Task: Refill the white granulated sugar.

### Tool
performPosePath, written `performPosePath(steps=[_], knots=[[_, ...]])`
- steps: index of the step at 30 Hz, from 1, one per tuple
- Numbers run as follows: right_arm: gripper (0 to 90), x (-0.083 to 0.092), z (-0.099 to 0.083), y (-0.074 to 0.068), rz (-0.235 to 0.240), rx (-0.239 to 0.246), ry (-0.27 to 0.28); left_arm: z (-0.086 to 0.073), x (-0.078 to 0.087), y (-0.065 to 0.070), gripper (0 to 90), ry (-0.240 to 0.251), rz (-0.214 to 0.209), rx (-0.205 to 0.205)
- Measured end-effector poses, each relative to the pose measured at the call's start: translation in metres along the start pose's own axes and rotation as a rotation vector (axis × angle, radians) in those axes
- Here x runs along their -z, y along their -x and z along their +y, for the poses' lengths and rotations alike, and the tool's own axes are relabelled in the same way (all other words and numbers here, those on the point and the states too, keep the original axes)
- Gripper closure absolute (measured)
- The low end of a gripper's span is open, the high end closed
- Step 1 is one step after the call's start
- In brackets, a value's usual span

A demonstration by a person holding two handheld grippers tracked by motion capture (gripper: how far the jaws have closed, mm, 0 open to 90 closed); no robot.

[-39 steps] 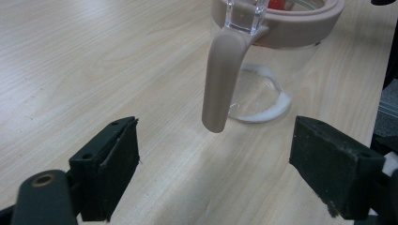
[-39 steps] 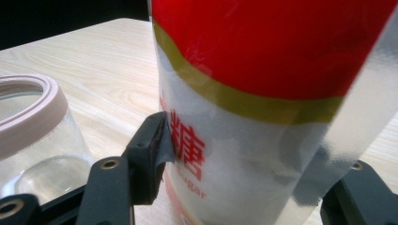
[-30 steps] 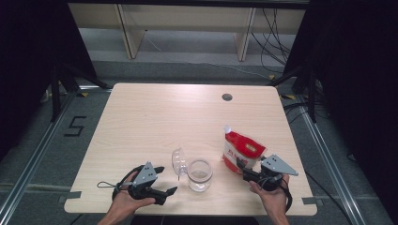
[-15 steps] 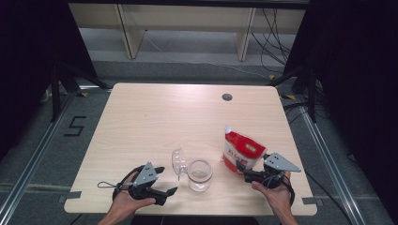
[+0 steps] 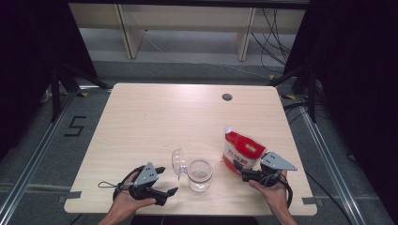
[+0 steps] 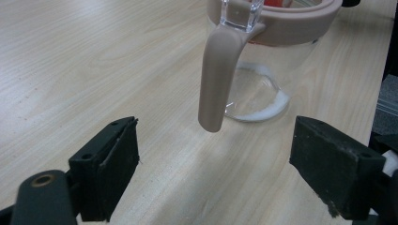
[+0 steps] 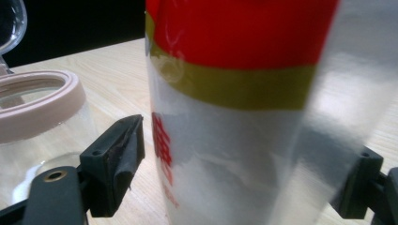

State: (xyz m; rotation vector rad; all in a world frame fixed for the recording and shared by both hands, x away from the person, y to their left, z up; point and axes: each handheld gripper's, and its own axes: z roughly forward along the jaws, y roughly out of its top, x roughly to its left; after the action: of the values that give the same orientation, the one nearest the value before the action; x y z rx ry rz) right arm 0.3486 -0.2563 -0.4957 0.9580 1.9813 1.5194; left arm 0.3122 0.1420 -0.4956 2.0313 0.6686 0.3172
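High view, glossy red-white pouch (image 5: 242, 151), clear round jar (image 5: 200, 175)

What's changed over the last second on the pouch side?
The right gripper has just opened its jaws; they now stand apart on either side of the red and white pouch, which stands upright on the table without being squeezed. The left gripper, open, and the glass jar with its lid flipped up stayed put.

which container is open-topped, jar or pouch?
The glass jar: its clear lid is flipped back. The red-and-white pouch stands beside it.
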Motion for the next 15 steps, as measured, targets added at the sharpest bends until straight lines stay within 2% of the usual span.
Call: performPosePath(steps=[2,3,5,7,8,10,11,12,13,15], knots=[[21.1,-0.0013,-0.0001,-0.0004,-0.009,0.018,-0.002,-0.0004,-0.0004,0.0012,15.4,0.000,-0.001,0.019],[21.2,-0.0022,-0.0005,-0.0013,-0.003,0.012,-0.001,-0.0004,-0.0002,0.0010,15.3,-0.008,-0.003,0.019],[23.3,-0.0043,-0.0003,0.0002,0.000,0.036,0.015,-0.0006,-0.0003,0.0013,15.3,-0.006,0.003,0.020],[26.4,-0.0044,-0.0004,0.0006,-0.013,0.033,0.013,-0.0005,-0.0004,0.0013,15.4,-0.001,0.000,0.021],[26.8,-0.0062,-0.0003,0.0038,-0.006,0.061,0.031,-0.0004,-0.0004,0.0010,15.4,-0.001,0.000,0.016],[27.3,-0.0066,-0.0007,0.0027,-0.005,0.058,0.022,-0.0001,-0.0007,0.0006,15.4,0.003,-0.001,0.007],[27.9,-0.0059,-0.0014,0.0013,-0.010,0.035,0.001,0.0001,-0.0005,0.0002,15.4,-0.001,-0.005,0.001],[28.4,-0.0072,-0.0020,0.0013,-0.015,0.043,0.016,-0.0006,-0.0007,0.0016,15.3,-0.002,-0.001,0.023],[28.6,-0.0077,-0.0017,0.0025,-0.006,0.053,0.017,0.0002,-0.0001,-0.0007,15.4,-0.007,-0.001,-0.015],[29.0,-0.0097,-0.0020,0.0039,0.000,0.062,0.039,0.0003,0.0002,-0.0009,15.4,-0.010,-0.005,-0.014]])
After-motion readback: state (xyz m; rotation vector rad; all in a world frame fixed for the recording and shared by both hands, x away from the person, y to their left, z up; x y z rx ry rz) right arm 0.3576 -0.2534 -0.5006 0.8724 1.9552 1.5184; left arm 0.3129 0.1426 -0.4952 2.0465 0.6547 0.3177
